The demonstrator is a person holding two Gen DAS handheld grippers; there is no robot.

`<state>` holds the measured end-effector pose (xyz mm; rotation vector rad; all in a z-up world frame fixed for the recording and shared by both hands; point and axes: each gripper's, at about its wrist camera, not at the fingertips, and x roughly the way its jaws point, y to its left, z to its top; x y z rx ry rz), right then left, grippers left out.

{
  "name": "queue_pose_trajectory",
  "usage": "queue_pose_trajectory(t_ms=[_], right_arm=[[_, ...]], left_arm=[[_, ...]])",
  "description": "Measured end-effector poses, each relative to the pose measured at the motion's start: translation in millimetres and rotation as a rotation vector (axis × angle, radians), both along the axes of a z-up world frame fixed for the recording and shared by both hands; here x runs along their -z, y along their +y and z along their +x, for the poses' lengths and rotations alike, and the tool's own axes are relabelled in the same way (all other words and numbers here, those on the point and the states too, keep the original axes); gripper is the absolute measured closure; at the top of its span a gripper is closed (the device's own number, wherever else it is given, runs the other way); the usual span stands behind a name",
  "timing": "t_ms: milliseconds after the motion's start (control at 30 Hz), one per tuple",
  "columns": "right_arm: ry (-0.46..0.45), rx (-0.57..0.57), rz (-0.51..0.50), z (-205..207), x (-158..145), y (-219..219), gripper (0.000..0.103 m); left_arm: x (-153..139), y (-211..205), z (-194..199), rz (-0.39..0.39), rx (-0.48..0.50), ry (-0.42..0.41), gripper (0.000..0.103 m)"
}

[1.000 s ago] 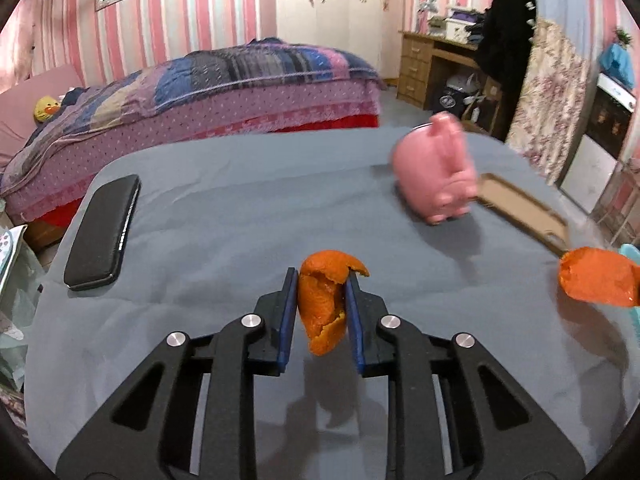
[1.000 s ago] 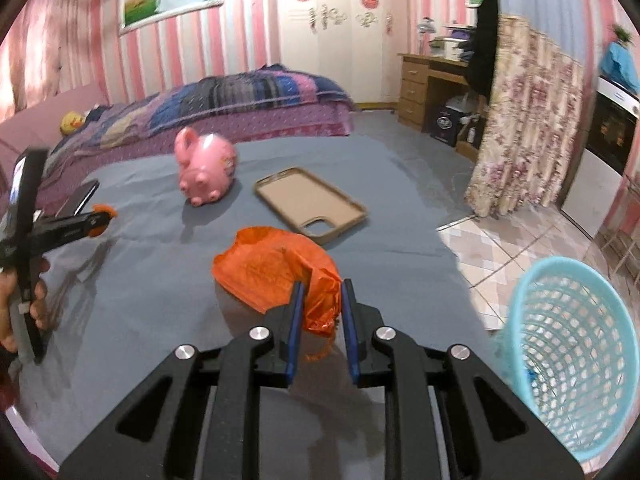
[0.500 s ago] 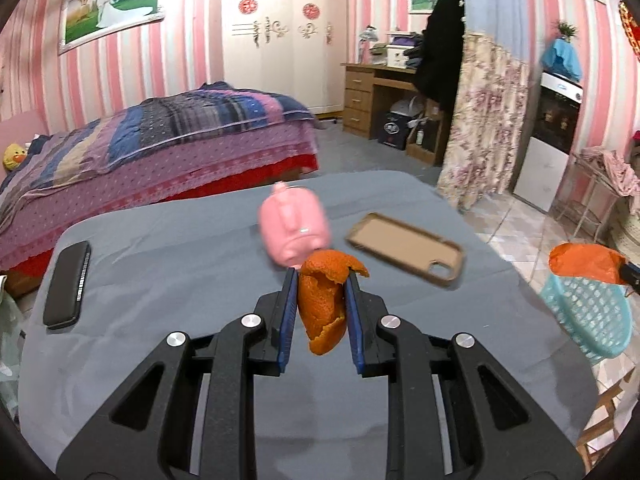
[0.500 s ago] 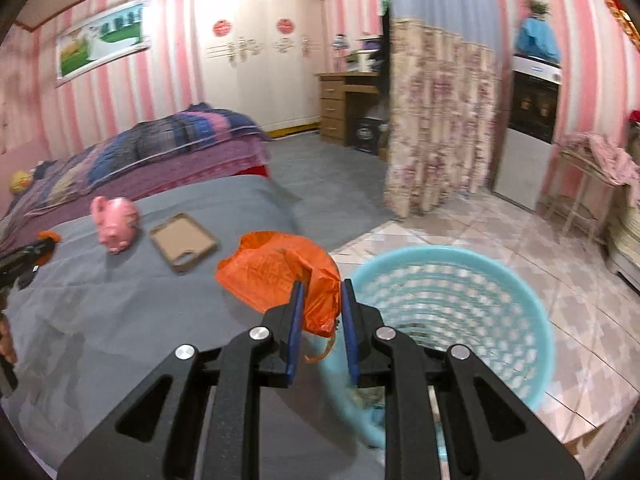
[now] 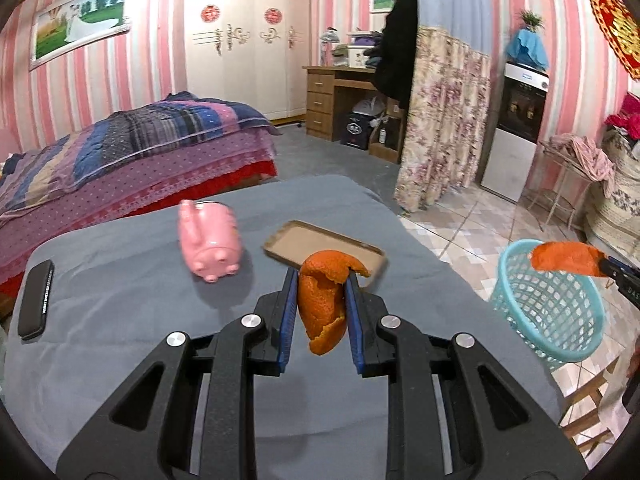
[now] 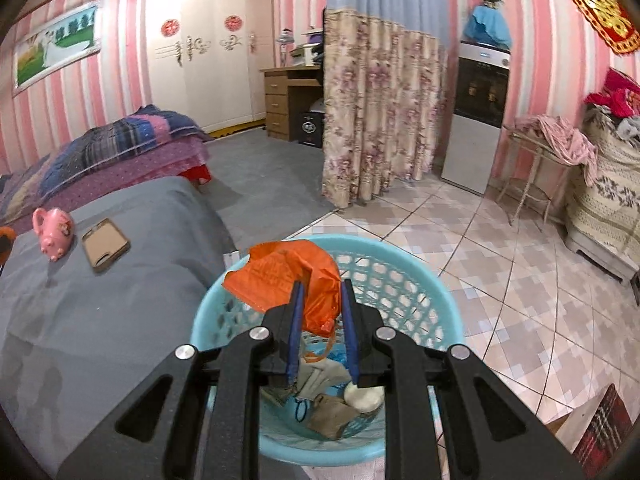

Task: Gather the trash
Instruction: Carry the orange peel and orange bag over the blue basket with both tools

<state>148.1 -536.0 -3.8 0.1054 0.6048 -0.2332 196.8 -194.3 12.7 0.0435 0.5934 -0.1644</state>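
Grey cloth [image 5: 120, 312] spread over the table, smooth but for shallow folds. On it, a pink piggy bank [image 5: 210, 240] near the far side, a tan phone case [image 5: 324, 246] lying open-face up just right of it, and a black phone [image 5: 36, 300] flat by the left edge. Beyond, a bed [image 5: 132, 148] under a striped purple and blue quilt, pink-and-white striped walls, a cream wardrobe [image 5: 244, 36], a wooden desk [image 5: 332, 96], a floral curtain [image 5: 444, 120], and a tiled floor [image 6: 500, 264] to the right of grey carpet.

Left gripper [image 5: 322, 304] raised over the near part of the table, blue pads closed to a narrow gap on a piece of orange peel [image 5: 324, 304] standing upright between them, its curled top above the fingertips and its lower tip hanging clear of the cloth.

Right gripper [image 6: 320, 308] poised directly over a light blue mesh wastebasket [image 6: 420, 284] standing on the floor just off the table's edge. Pads narrowed on a crumpled orange plastic bag [image 6: 280, 276], pinched at its right part, most of the bag bulging out to the left and forward above the basket's rim, a thin strip dangling below. Inside the basket, paper scraps, a face mask and a pale round item, too jumbled to name further.
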Motion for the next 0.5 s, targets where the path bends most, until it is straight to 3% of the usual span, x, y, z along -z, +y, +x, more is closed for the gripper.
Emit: queue_pose_trajectory(t_ms=[267,500], right_arm=[[0.016,0.031,0.040,-5.7,7.2,-32.8,0.084],[0.013,0.053,0.090,-13.1,19.1,-51.8,0.084]], left_arm=[[5.1,-50.5,-2.2,-0.016,0.082,0.002,0.081],[17.4,-118.9,-14.2,-0.014,0.214,0.012,0.081]])
